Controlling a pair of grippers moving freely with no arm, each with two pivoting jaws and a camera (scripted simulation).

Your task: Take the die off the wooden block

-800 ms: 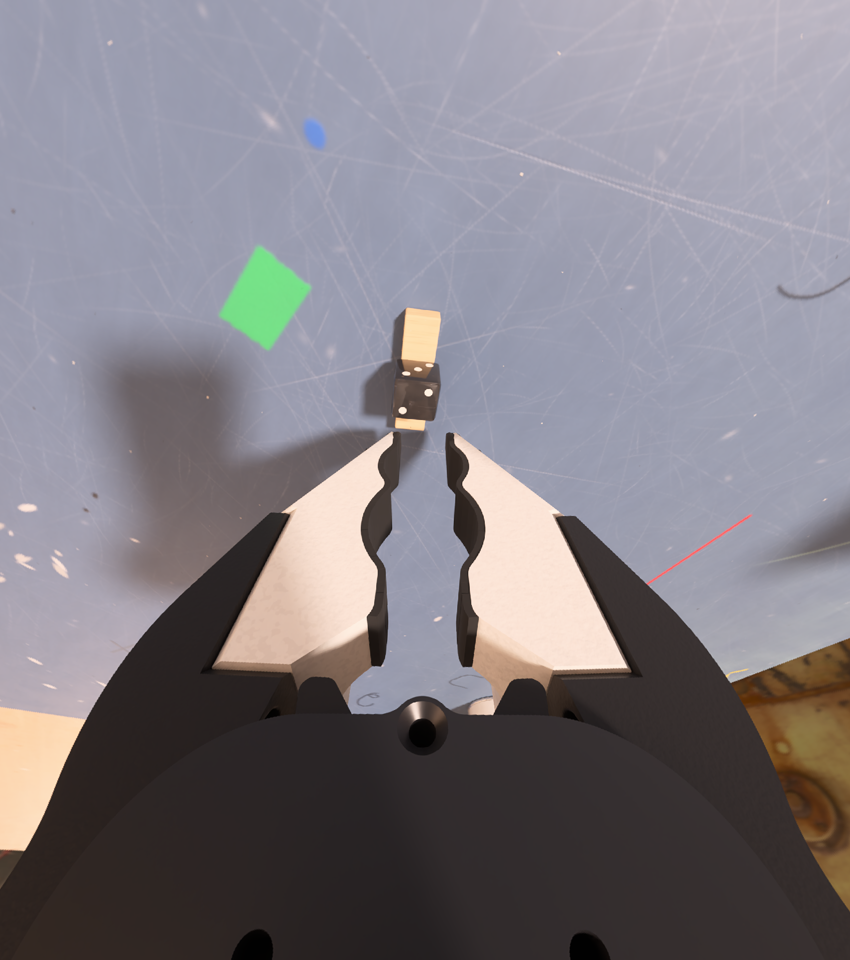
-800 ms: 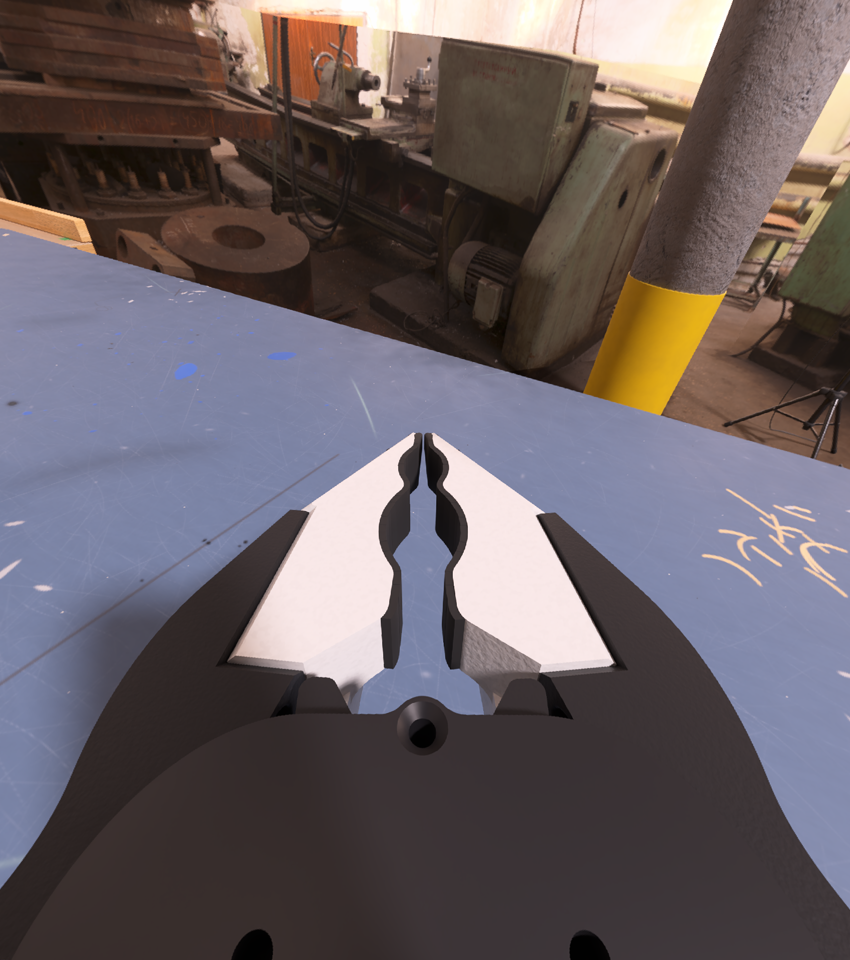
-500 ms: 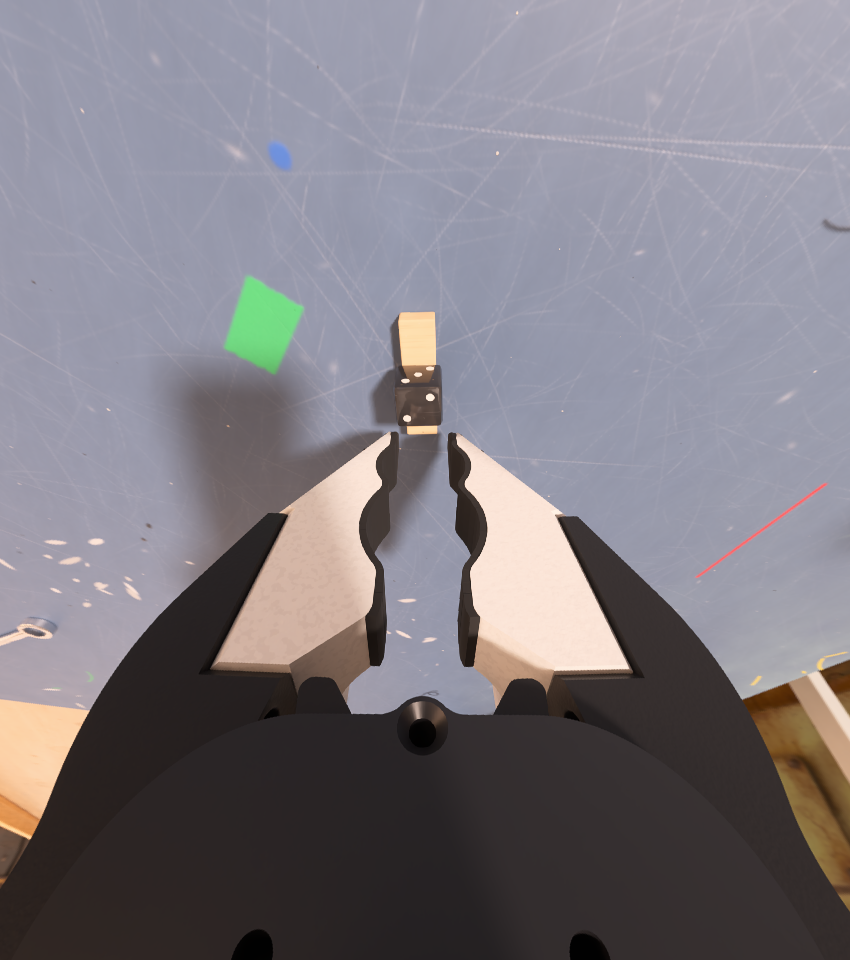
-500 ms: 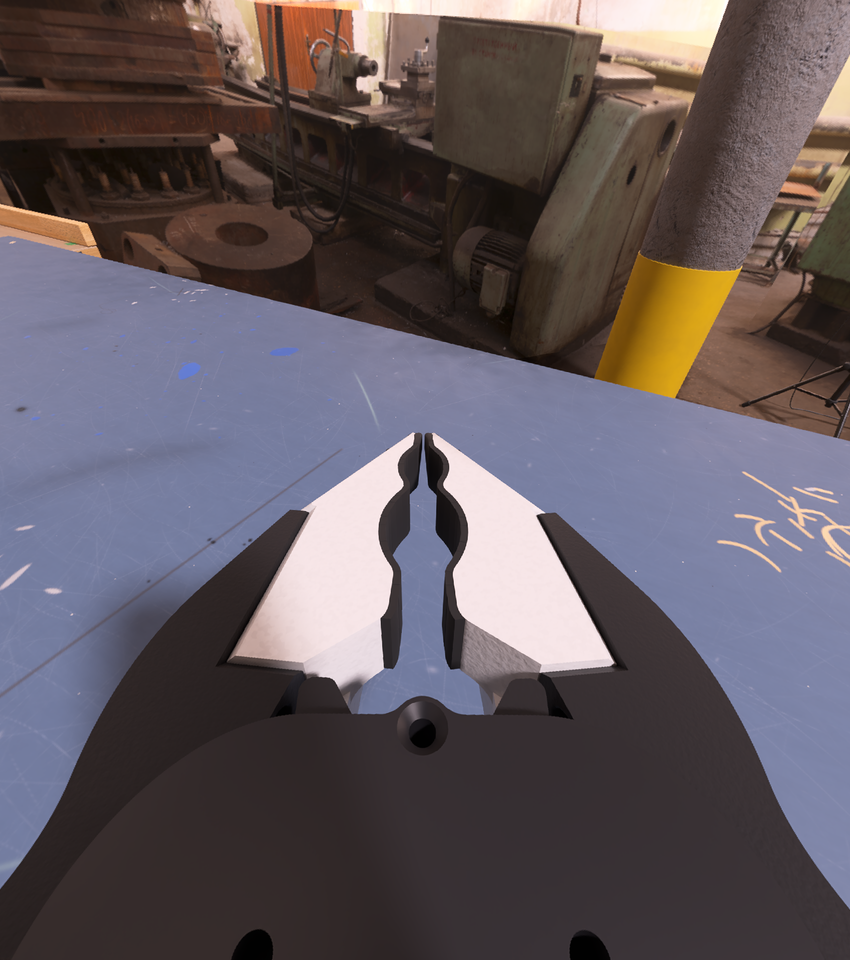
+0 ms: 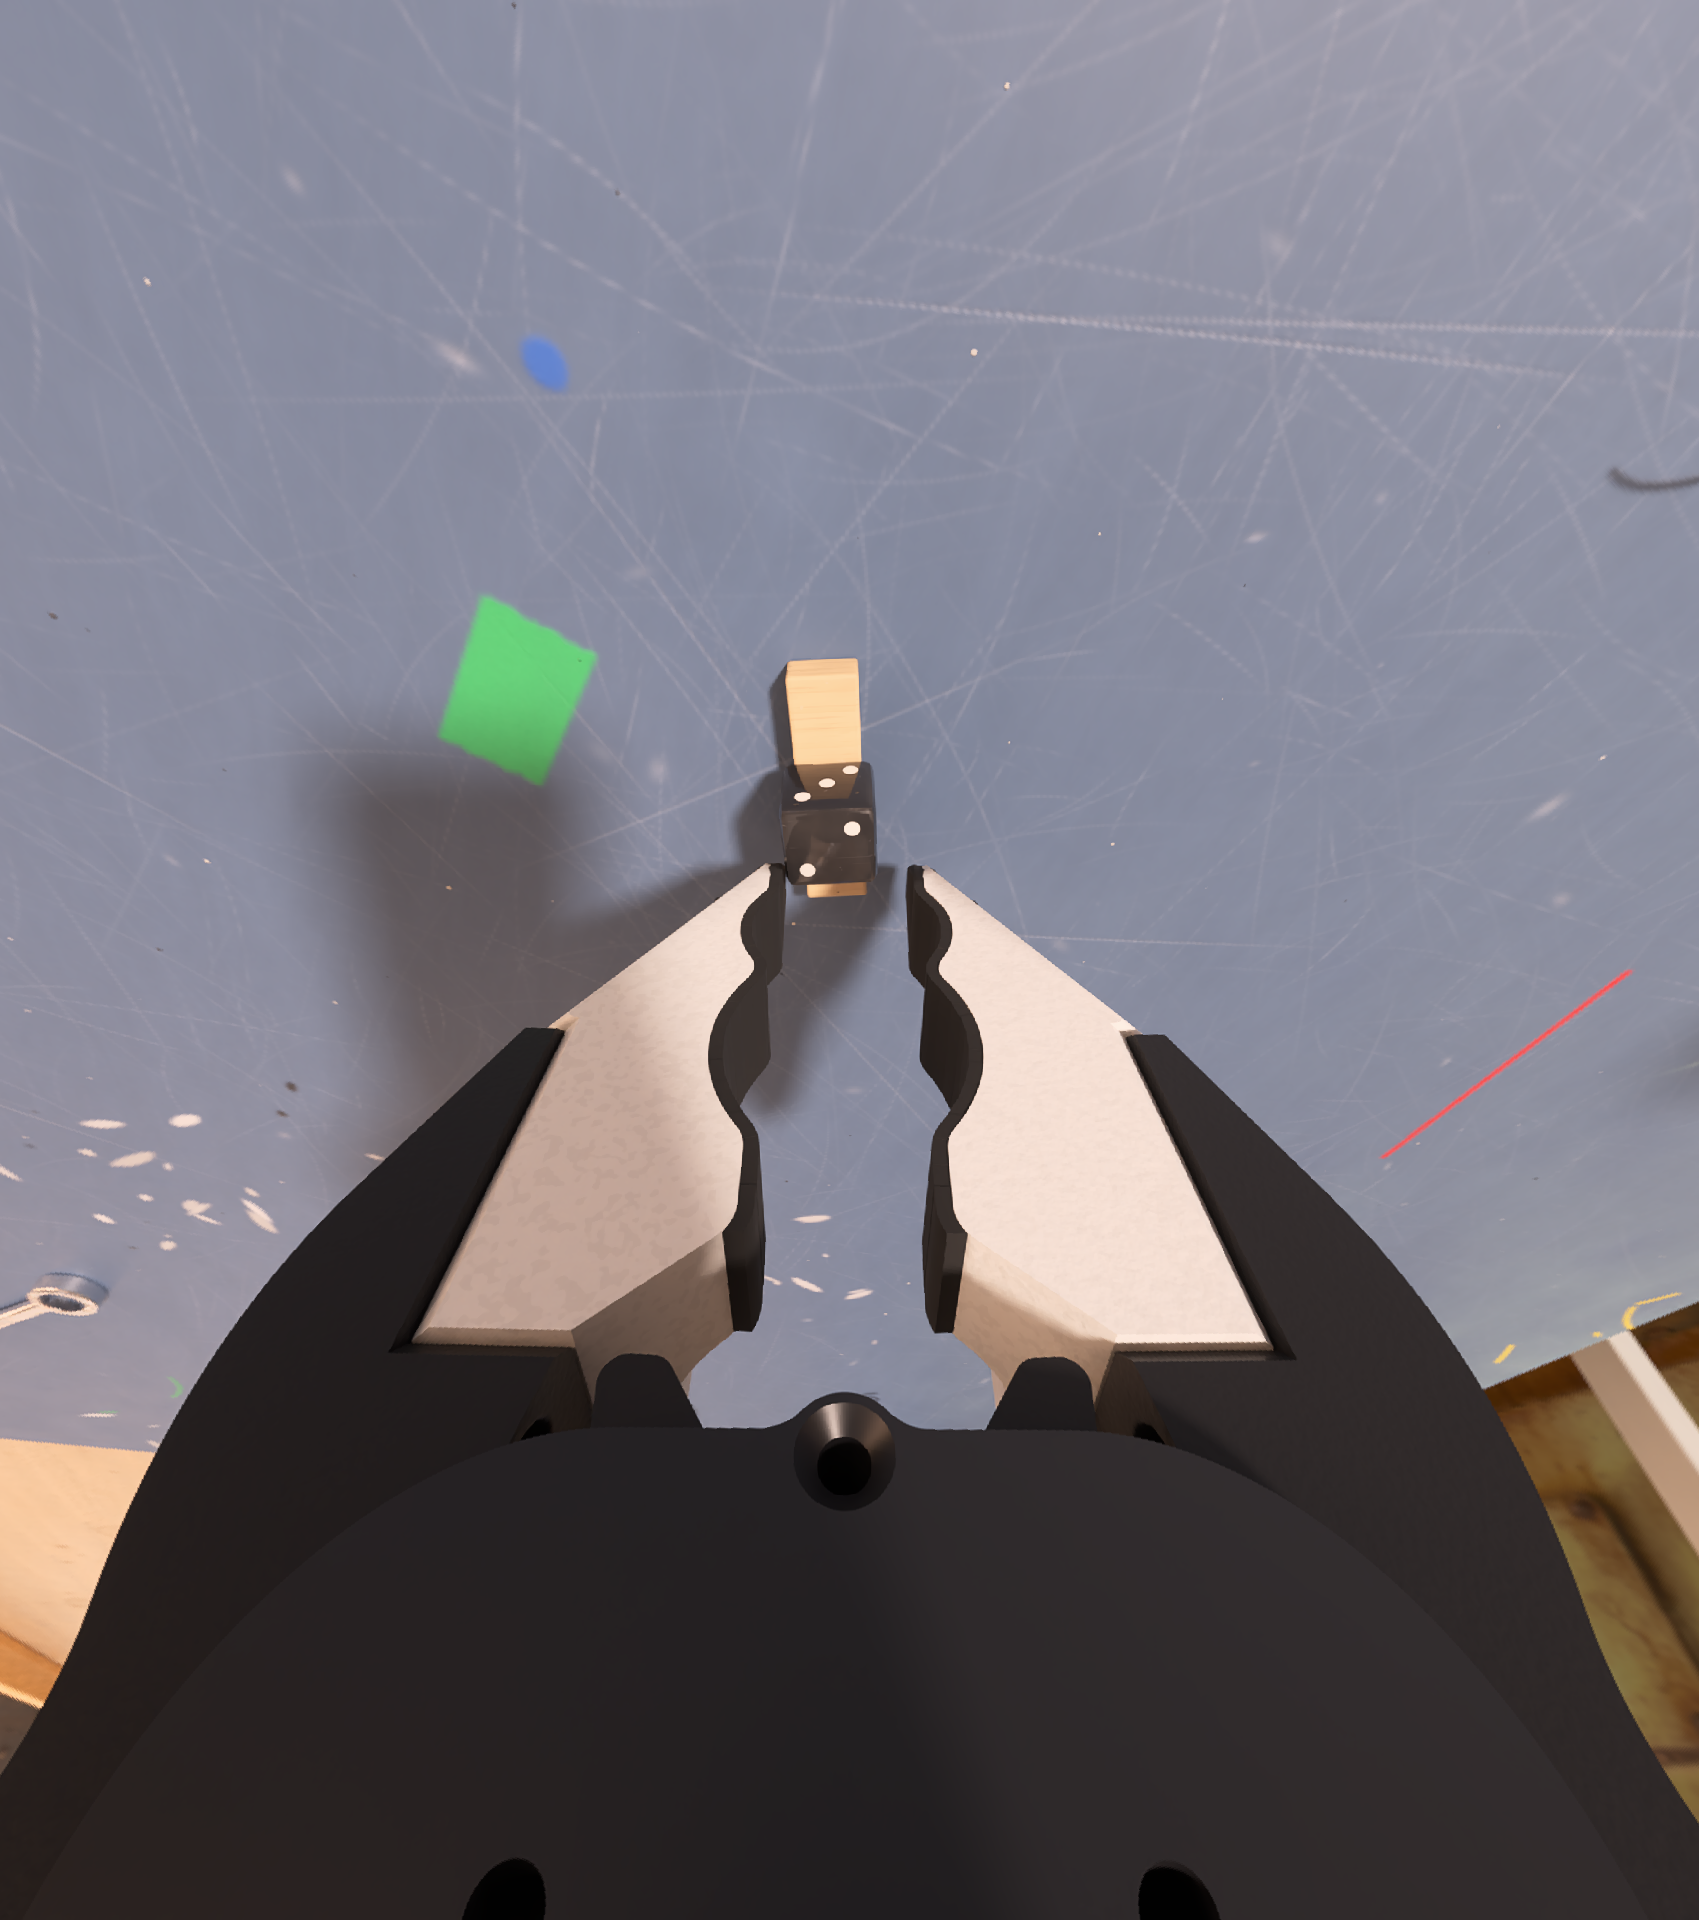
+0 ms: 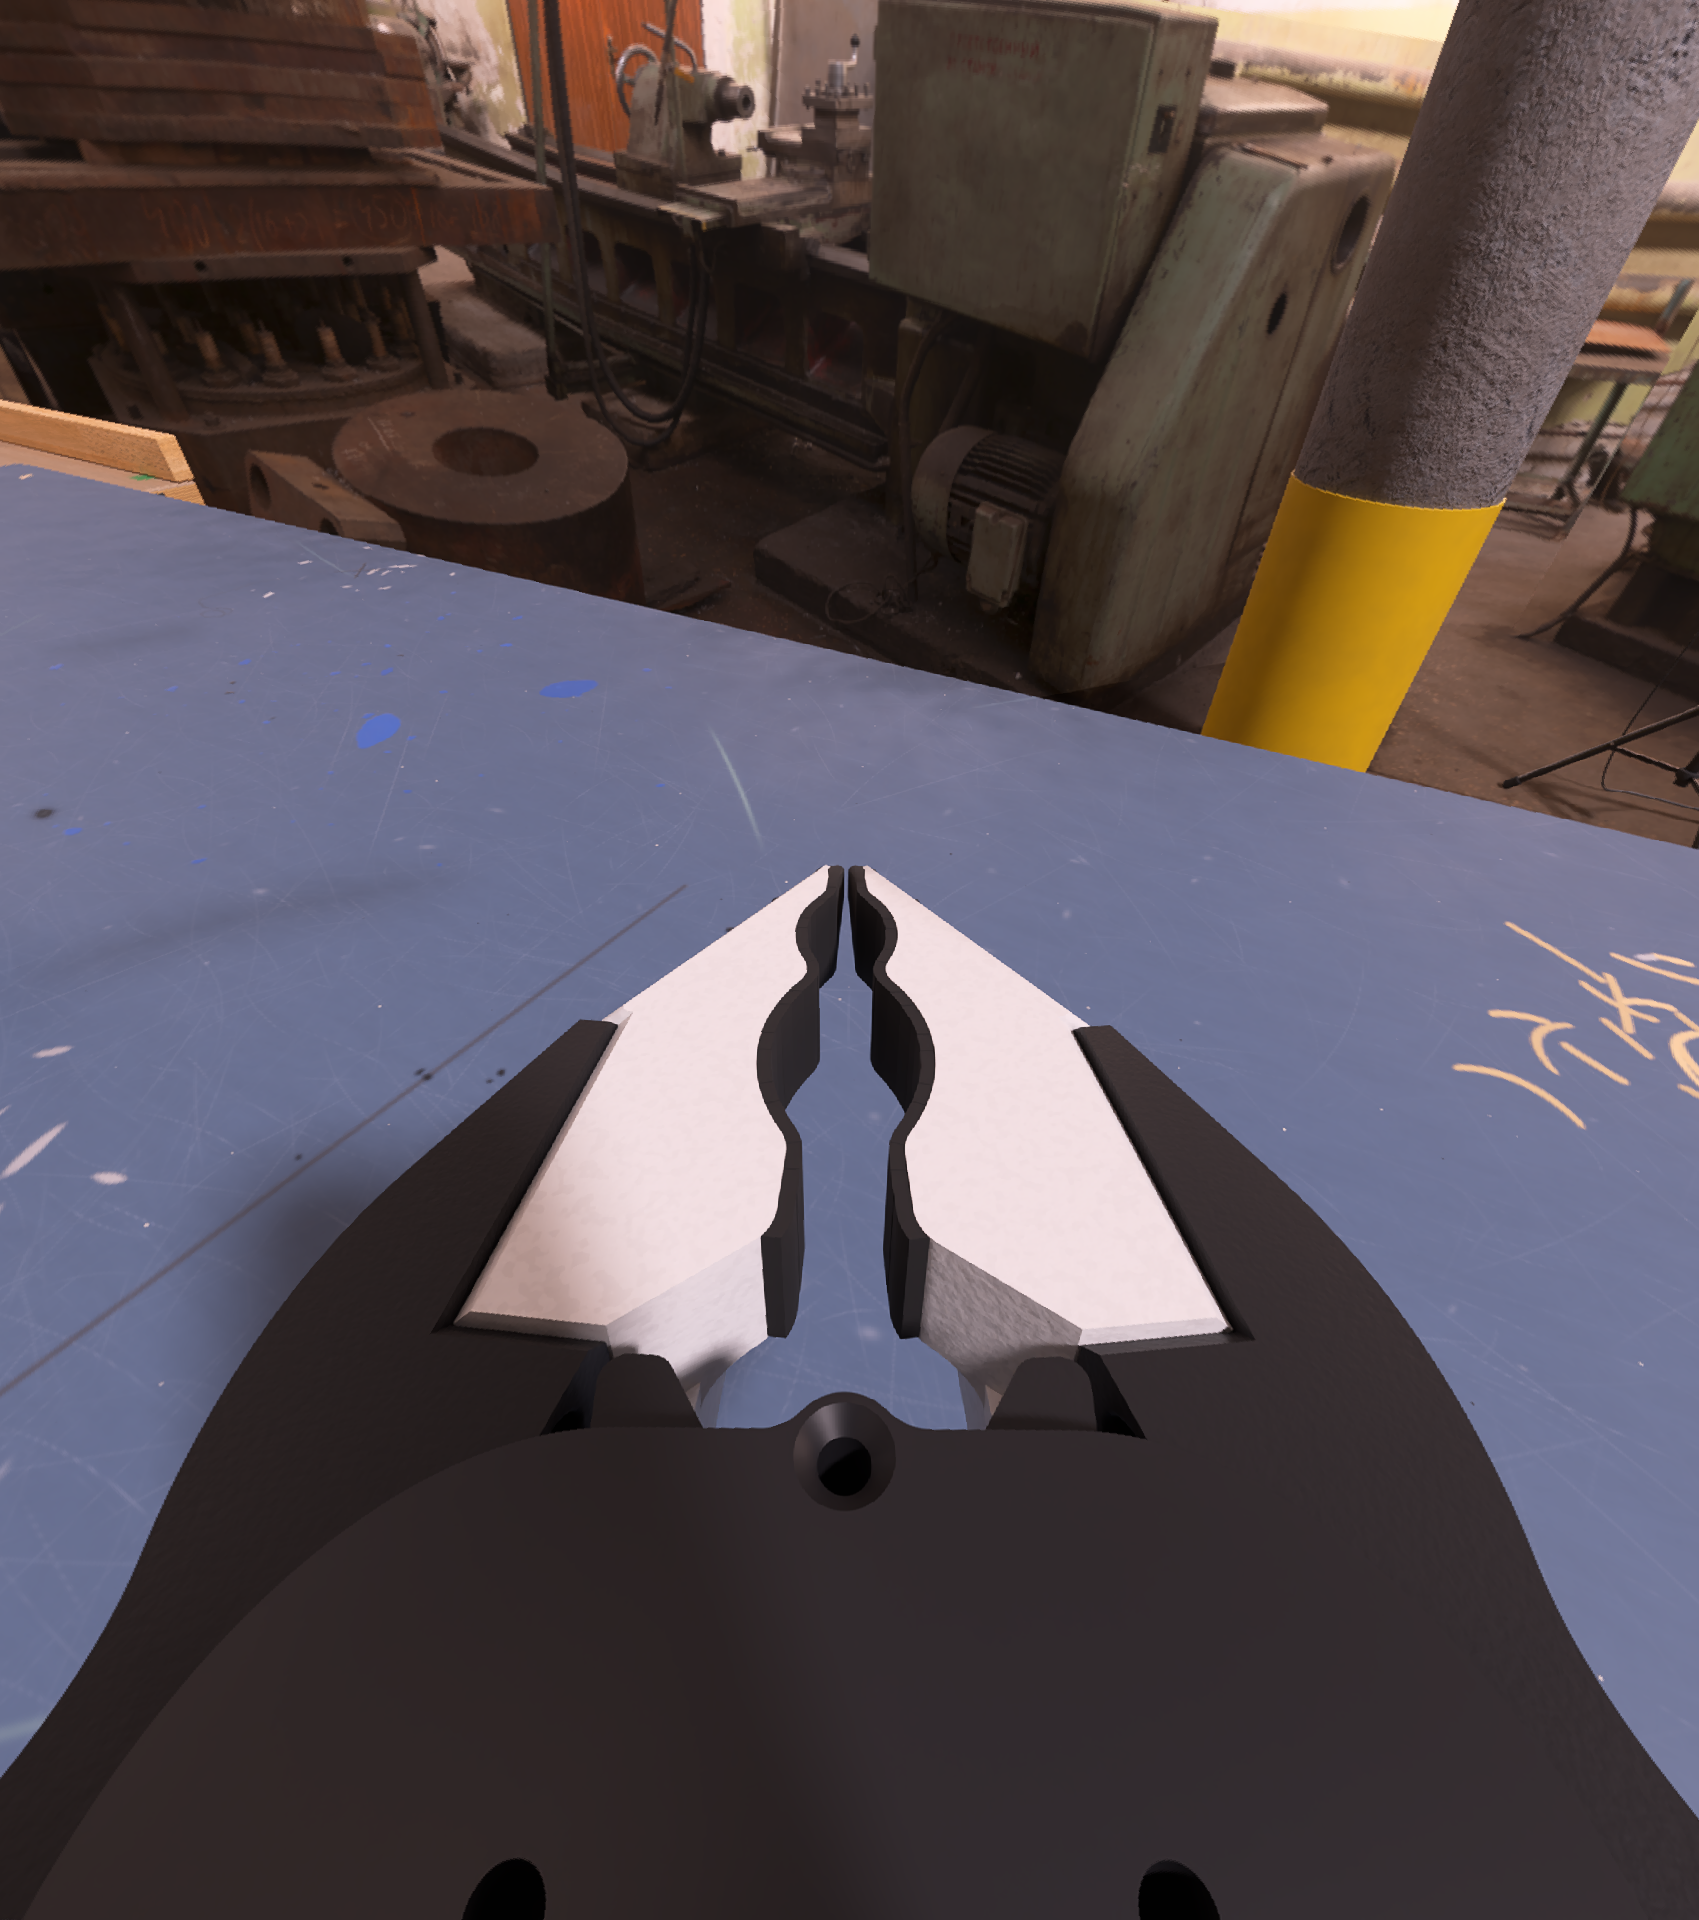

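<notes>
In the left wrist view a black die [image 5: 829, 831] with white pips sits on the near end of a long pale wooden block [image 5: 821, 710] that lies on the blue table. My left gripper [image 5: 845, 878] is open and empty, looking down, with its fingertips just short of the die. In the right wrist view my right gripper [image 6: 842, 873] is shut and empty above the blue table; the die and block do not show there.
A green patch [image 5: 516, 688] and a blue spot [image 5: 544, 364] mark the table left of the block. A wrench [image 5: 3, 1317] lies at the near left. The table's far edge [image 6: 1032, 698] has workshop machines and a grey-and-yellow pillar [image 6: 1344, 613] beyond it.
My left gripper's jaws have opened wider, and it has swung so that the die and block stay just beyond the tips. The right gripper's view has shifted slightly; it stays shut.
</notes>
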